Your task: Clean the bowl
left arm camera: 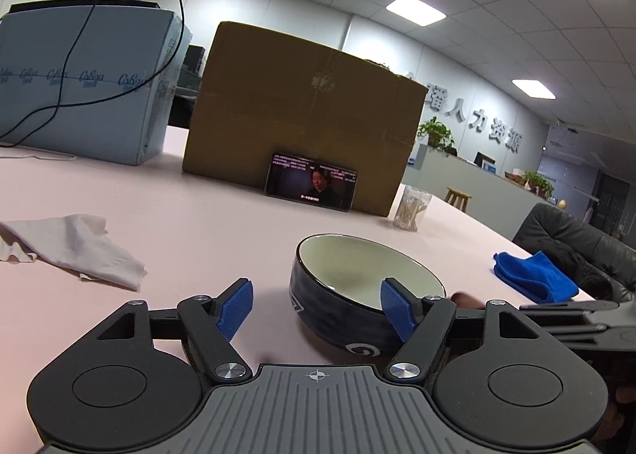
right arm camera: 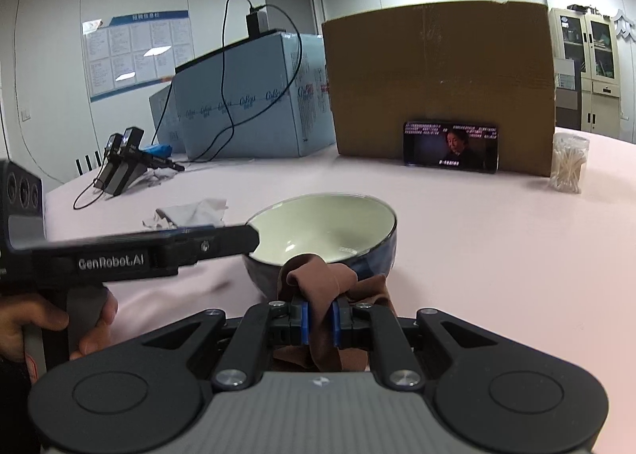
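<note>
Blue-padded fingers of the left gripper [left arm camera: 316,309] stand wide apart and grasp nothing; the pad at 3 o'clock overlaps the near rim of the bowl [left arm camera: 357,295], though contact cannot be judged, and the pad at 9 o'clock hangs clear over the pink table [left arm camera: 198,215]. Most of the bowl, dark blue outside and pale inside, lies between the fingers toward 1 o'clock. The right gripper [right arm camera: 318,321] is clenched on a brown cloth [right arm camera: 318,283], which bunches up at 12 o'clock against the bowl's near wall.
</note>
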The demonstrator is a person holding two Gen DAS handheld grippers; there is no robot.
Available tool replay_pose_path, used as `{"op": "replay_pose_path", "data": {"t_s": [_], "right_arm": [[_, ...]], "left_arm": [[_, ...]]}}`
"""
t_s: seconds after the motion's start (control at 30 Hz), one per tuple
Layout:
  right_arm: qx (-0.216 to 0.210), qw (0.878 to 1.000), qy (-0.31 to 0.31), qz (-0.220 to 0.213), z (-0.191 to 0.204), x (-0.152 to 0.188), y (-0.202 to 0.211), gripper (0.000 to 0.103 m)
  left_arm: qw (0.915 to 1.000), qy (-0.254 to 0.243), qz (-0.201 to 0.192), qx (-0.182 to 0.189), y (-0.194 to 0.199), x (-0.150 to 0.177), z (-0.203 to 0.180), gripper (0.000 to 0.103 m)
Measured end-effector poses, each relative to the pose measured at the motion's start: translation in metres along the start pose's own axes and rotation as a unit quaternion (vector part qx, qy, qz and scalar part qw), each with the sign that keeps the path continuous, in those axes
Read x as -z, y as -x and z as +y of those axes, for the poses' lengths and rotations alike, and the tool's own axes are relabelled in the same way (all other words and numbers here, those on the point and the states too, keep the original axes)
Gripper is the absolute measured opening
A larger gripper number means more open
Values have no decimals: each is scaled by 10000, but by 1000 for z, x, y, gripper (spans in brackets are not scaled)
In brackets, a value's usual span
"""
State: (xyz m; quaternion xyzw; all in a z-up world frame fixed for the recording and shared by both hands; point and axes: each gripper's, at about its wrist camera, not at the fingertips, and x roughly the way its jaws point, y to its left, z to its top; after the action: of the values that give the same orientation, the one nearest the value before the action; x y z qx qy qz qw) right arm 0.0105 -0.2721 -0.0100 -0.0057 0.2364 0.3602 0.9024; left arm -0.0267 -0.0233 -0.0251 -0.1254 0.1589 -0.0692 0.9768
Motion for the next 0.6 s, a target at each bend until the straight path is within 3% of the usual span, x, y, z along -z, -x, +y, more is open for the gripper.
{"op": "replay_pose_path", "data": {"t_s": [0.17,0.33,0.6], "right_arm": [[90,9995,-292,-85,-21,-10,4,13],[-155,9969,-775,-28,-47,-23,-7,13],[-375,9919,-1188,225,-79,-50,-47,13]], "left_arm": [[9999,74,-27,72,2,-1,2,72],[9994,149,-17,321,3,0,0,72],[9974,-289,203,636,2,8,-20,72]]}}
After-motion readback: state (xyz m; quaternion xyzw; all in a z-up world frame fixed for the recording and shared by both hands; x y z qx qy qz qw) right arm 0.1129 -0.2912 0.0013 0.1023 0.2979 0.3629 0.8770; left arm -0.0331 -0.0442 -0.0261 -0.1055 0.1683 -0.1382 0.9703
